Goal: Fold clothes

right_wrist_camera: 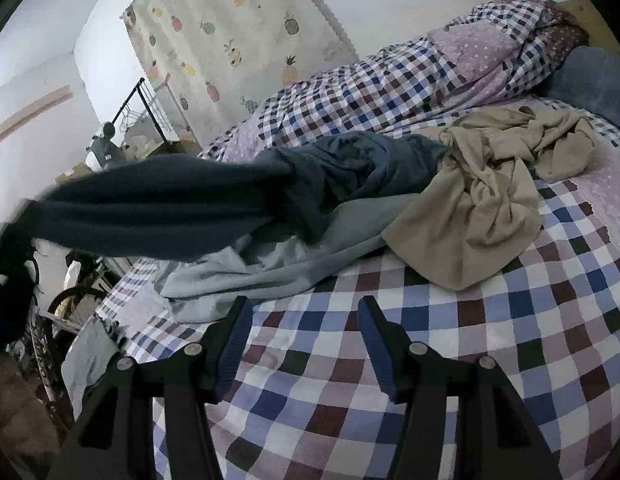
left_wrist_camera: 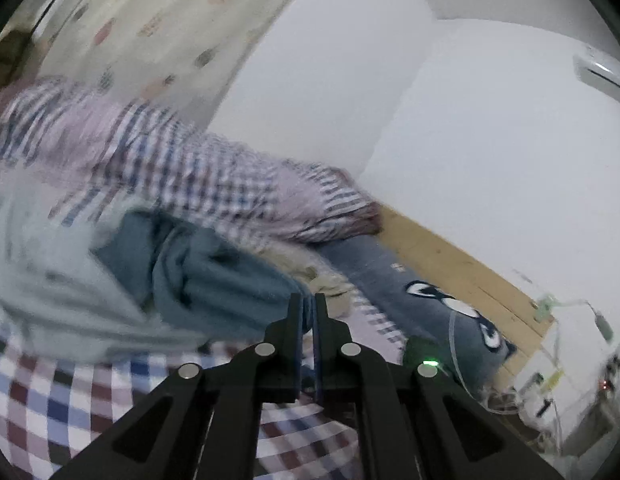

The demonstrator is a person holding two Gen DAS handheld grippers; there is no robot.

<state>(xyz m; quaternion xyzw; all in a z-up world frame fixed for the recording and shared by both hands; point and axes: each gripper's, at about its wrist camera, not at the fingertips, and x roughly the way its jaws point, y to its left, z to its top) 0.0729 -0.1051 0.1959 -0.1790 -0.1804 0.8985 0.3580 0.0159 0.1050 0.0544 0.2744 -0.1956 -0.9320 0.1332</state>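
Observation:
A pile of clothes lies on the checked bedsheet (right_wrist_camera: 429, 360). A dark teal garment (right_wrist_camera: 170, 208) stretches off the pile toward the left, lifted and blurred. In the left wrist view the same teal garment (left_wrist_camera: 198, 272) runs into my left gripper (left_wrist_camera: 308, 304), whose fingers are shut on a fold of it. Under it lies a light grey-blue garment (right_wrist_camera: 270, 272), and a crumpled beige garment (right_wrist_camera: 489, 200) sits to the right. My right gripper (right_wrist_camera: 306, 308) hovers open above the bare sheet, just in front of the grey-blue garment, with nothing between its fingers.
A checked duvet (right_wrist_camera: 369, 92) is bunched along the far side of the bed. A blue pillow with printed eyes (left_wrist_camera: 441, 312) rests by the wooden headboard (left_wrist_camera: 461, 264). A pineapple-print curtain (right_wrist_camera: 230, 32) and a black clothes rack (right_wrist_camera: 150, 104) stand beyond the bed.

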